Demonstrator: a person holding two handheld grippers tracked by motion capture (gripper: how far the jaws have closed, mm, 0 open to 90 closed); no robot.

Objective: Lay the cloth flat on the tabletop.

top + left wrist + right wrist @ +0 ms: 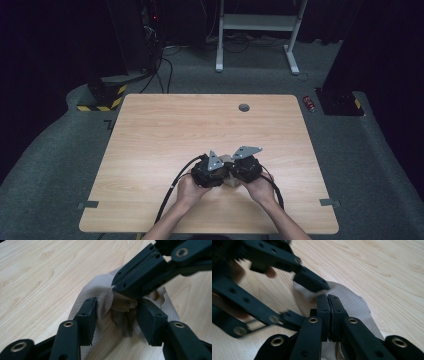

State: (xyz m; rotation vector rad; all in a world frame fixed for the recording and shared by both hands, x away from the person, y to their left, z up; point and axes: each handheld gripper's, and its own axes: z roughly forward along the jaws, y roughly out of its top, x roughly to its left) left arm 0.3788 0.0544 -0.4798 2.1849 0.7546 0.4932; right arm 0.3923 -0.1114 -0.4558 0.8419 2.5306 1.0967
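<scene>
Paper towel [100, 290] near table [160, 130] edge at 6 o'clock, between both tools. Right hand-held gripper [328, 298] clamped tight on towel fold. Left hand-held gripper [115, 312] jaws parted, straddling crumpled fold, not pressing. Advice: close left on fold before pulling; keep pulls gentle, avoid tearing.

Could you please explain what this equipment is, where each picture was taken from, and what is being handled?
A person sits at a wooden table with a hand-held two-jaw gripper in each hand. One picture looks down from above; the other two come from cameras riding on the grippers. On the table lies a beige paper towel. The right gripper is shut, pinching a fold of the towel. The left gripper stands open around the towel, its pads not pressing. A small round hole sits near the table's far edge.
</scene>
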